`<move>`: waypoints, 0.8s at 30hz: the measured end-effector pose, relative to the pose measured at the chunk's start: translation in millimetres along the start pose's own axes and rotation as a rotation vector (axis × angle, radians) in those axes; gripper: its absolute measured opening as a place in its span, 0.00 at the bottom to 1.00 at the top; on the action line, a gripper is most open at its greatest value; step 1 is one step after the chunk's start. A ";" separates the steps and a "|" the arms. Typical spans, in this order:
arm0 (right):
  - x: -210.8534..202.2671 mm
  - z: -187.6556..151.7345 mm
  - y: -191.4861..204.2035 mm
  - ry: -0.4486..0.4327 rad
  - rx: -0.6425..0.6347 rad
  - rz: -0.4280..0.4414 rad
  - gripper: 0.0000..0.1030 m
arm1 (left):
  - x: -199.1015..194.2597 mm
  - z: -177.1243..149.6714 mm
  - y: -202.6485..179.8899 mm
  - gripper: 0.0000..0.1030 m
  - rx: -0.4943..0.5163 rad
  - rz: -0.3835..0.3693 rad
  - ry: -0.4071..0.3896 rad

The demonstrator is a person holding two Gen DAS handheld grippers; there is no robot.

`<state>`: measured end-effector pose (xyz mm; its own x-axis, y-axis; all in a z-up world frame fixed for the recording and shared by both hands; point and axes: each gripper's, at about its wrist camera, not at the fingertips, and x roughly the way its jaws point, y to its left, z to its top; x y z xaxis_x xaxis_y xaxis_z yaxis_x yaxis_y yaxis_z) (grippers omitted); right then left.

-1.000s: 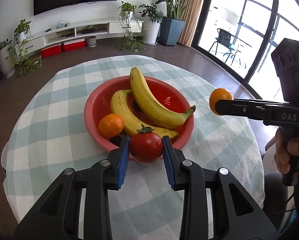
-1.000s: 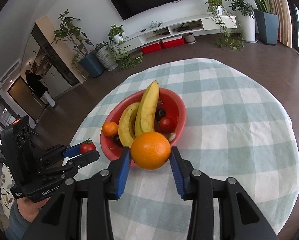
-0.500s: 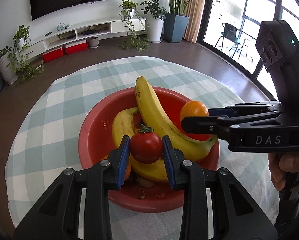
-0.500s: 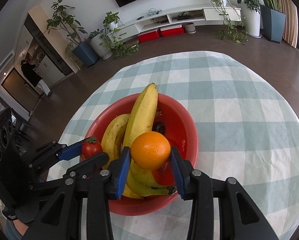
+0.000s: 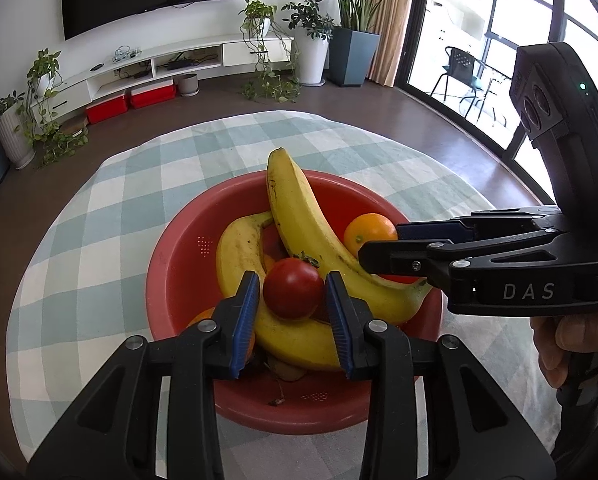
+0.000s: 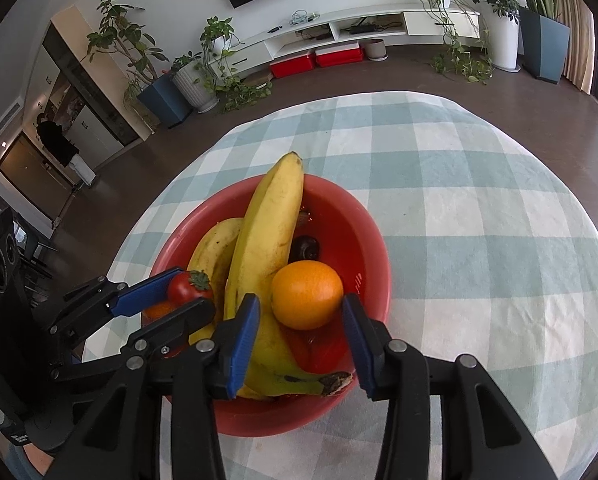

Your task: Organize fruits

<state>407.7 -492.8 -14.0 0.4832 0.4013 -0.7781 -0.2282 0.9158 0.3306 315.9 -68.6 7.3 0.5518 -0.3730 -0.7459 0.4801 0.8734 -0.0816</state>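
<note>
Tomato (image 5: 293, 294) sits at the centre of the left wrist view, between the blue pads of the left gripper (image 5: 293, 300). Jaws are opening; a sliver of gap shows on both sides, so the pads no longer press it. It rests on the lower banana (image 5: 243, 252), over the red bowl (image 5: 179, 248). Likely soft and thin-skinned, light, prone to bruising; best taken across its widest part with a gentle squeeze. Round and smooth, so it may roll off the banana's curve toward the bowl floor.

Orange (image 6: 307, 294) lies between the pads of the right gripper (image 6: 301, 322), also opening; clear gap at 3 o'clock of the fruit, narrower gap at 9. It leans against the long banana (image 6: 271, 236) and sits inside the bowl's right half. Firmer than the tomato, pebbled skin gives better purchase, a bit heavier by the look; grip across the equator.

Outward: a second small orange (image 5: 203, 316) peeks at 8 o'clock of the tomato, half hidden by the left pad. A dark fruit (image 6: 305, 248) lies deep in the bowl at 12 o'clock of the orange; kind unclear. Bowl stands on a checked tablecloth (image 6: 479, 240) over a round table. Judged: both fruits are delivered, release nearly complete.
</note>
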 end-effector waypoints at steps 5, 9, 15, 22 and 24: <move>-9.9 -3.4 1.0 -0.023 -0.003 -0.006 0.50 | -13.7 -2.6 -8.0 0.65 0.012 0.017 -0.032; -29.1 -10.9 3.3 -0.065 -0.003 -0.010 0.57 | -34.3 -7.4 -13.3 0.76 0.003 0.039 -0.070; -68.6 -30.4 17.2 -0.162 -0.033 -0.034 0.70 | -74.7 -26.0 -25.0 1.00 -0.021 0.087 -0.135; -132.8 -65.1 50.8 -0.374 -0.125 -0.085 0.84 | -134.8 -51.0 -36.8 1.00 -0.076 0.149 -0.217; -152.9 -78.5 61.0 -0.467 -0.146 -0.104 0.92 | -154.0 -58.6 -40.4 1.00 -0.110 0.150 -0.243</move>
<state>253.5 -499.7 83.2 0.8291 0.3033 -0.4697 -0.2579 0.9528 0.1599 171.5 -28.1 86.8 0.7643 -0.2898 -0.5761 0.3115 0.9481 -0.0636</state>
